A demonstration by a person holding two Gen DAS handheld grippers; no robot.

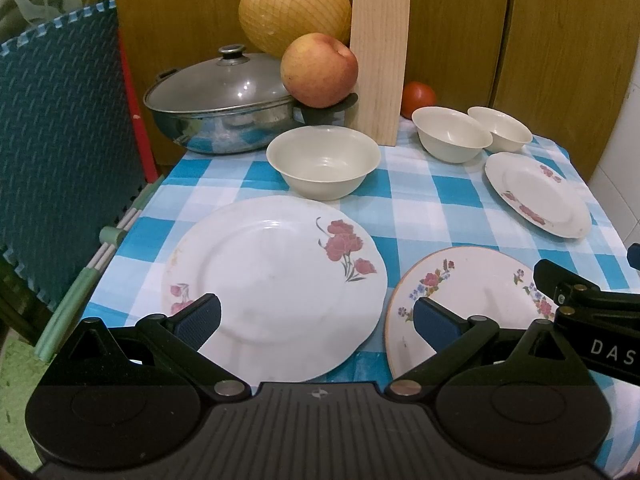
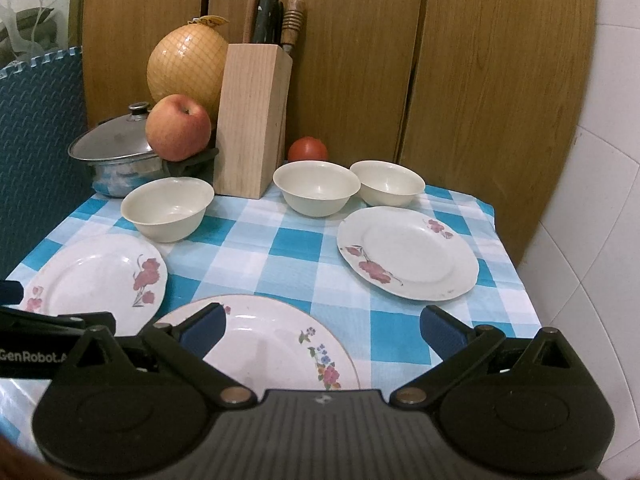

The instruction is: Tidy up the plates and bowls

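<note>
left wrist view: the left gripper (image 1: 316, 316) has its two blue-padded fingers spread wide and holds nothing. it hovers over the near edge of the large rose plate (image 1: 276, 284), which lies flat on the blue checked tablecloth (image 1: 416, 200). just to the right lies the gold-rimmed flower plate (image 1: 460, 296), with a narrow strip of cloth between the two rims. behind the large rose plate stands the near bowl (image 1: 324, 164), upright and empty.

right wrist view: the right gripper (image 2: 320, 332) is likewise spread wide and empty. it hovers over the near right part of the gold-rimmed flower plate (image 2: 264, 336). farther right on the cloth lies the small rose plate (image 2: 408, 254), flat and apart from the other plates. behind it stand the middle bowl (image 2: 316, 188) and the far bowl (image 2: 388, 182), upright, side by side and almost touching.

at the back of the table stand the lidded pot (image 2: 116, 156), an apple (image 2: 178, 128) resting on the pot handle, a netted pomelo (image 2: 186, 60), the wooden knife block (image 2: 252, 120) and a tomato (image 2: 308, 150).
</note>
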